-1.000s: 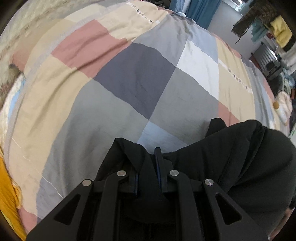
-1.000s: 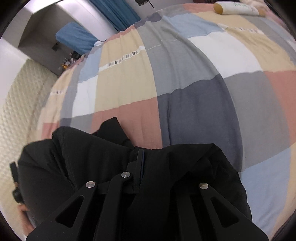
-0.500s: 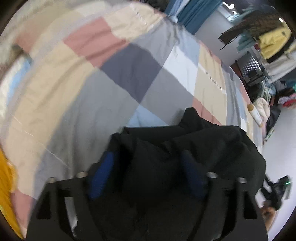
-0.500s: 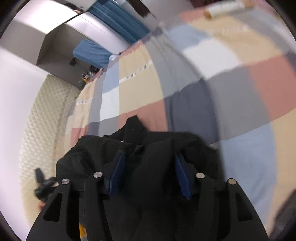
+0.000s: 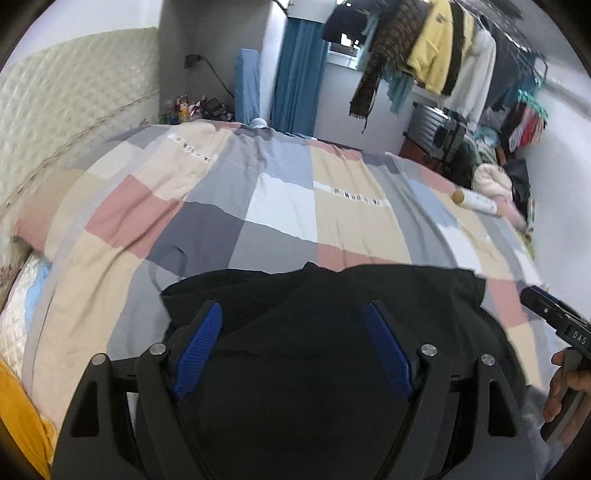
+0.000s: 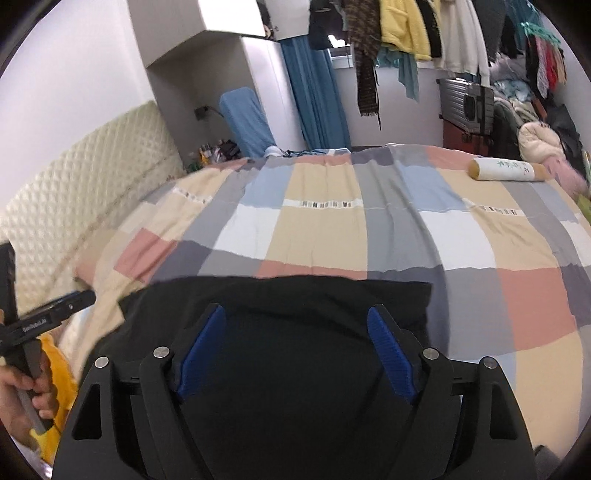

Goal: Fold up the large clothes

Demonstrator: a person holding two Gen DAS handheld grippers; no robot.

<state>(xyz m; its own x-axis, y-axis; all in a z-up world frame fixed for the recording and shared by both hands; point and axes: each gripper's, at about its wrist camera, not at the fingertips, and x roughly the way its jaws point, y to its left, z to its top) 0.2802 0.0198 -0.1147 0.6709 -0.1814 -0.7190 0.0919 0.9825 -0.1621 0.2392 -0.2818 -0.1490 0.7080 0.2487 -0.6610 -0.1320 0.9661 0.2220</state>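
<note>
On the patchwork bed (image 5: 347, 218), black garment (image 5: 332, 295) lies released; right tool (image 6: 295, 343) just opened.

Both cameras sit just behind their own tongs, tilted down across the bed (image 5: 280, 206) from its near edge toward the far edge and the blue curtain (image 6: 317, 92). The left view hangs close over the black garment (image 5: 332, 302) nearer the headboard (image 5: 74, 85) end; the right view sits beside it. They share the garment, the patchwork cover, curtain, hanging clothes (image 6: 406, 26), and each catches the other's handle at its edge.
</note>
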